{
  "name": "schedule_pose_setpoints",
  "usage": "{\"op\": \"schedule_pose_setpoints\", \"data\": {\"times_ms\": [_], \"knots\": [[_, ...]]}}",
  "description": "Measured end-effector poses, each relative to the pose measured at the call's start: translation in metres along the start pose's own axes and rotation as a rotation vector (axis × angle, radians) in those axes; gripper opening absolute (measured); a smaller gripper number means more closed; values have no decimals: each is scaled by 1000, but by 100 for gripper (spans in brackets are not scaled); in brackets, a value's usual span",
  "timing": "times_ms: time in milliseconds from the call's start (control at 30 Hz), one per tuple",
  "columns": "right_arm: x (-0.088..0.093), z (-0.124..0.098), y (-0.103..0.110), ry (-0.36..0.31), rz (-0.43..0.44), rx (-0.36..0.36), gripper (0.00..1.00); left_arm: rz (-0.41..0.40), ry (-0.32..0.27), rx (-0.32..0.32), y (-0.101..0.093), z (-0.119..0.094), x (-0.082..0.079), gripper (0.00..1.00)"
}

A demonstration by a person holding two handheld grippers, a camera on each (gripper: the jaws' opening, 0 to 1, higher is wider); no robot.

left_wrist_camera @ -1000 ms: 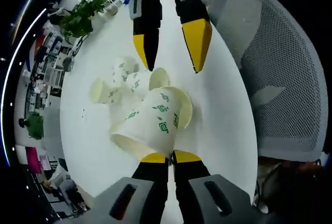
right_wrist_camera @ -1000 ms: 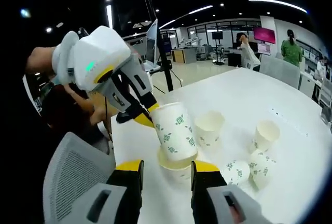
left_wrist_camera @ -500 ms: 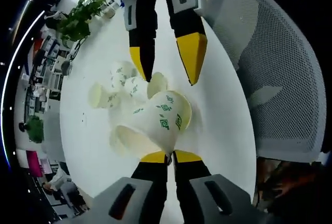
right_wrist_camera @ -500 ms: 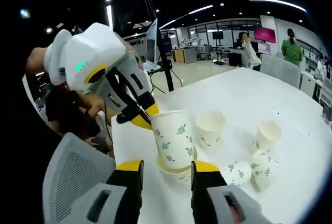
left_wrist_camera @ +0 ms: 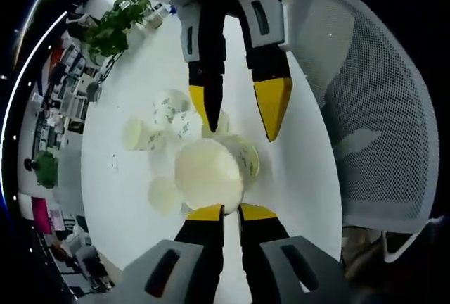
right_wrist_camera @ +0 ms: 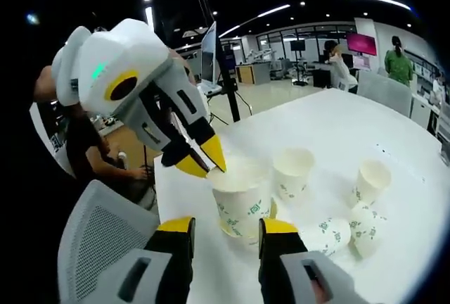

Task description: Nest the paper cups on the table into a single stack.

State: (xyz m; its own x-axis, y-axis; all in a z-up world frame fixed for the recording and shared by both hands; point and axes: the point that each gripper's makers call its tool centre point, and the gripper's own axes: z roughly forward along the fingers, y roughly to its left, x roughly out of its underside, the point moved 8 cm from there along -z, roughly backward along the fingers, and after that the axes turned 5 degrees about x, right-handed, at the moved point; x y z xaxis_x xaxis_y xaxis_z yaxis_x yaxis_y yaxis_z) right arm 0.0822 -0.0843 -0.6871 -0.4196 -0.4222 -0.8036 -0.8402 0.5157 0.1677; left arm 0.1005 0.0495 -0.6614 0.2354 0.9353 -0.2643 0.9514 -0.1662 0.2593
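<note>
Left gripper (right_wrist_camera: 204,163) pinches rim of white green-patterned paper cup (right_wrist_camera: 242,195), seated upright in another cup on white round table (right_wrist_camera: 337,124). Right gripper (right_wrist_camera: 225,226) spread wide, straddling it. Loose cups (right_wrist_camera: 355,209) nearby.

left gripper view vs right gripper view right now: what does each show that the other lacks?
Left gripper view alone: a leafy potted plant at the table's far end, and the nested cups from above, open mouth toward the camera. Right gripper view alone: an office hall with people standing, a seated person beyond the chair, and the printed side of the nested cups. Shared: the white table, the grey mesh chair, the nested cups pinched at the rim by the left claw, the open right claw, and loose cups.
</note>
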Motion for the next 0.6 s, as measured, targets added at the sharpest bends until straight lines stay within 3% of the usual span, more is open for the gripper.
{"op": "schedule_pose_setpoints", "data": {"times_ms": [367, 533, 600], "knots": [[1, -3, 1, 3, 6, 3, 34, -100, -89, -1, 0, -6, -1, 12], [0, -5, 4, 7, 7, 6, 34, -186, -149, -5, 0, -8, 1, 13], [1, -5, 4, 7, 12, 8, 34, -258, -216, -10, 1, -11, 2, 13]]}}
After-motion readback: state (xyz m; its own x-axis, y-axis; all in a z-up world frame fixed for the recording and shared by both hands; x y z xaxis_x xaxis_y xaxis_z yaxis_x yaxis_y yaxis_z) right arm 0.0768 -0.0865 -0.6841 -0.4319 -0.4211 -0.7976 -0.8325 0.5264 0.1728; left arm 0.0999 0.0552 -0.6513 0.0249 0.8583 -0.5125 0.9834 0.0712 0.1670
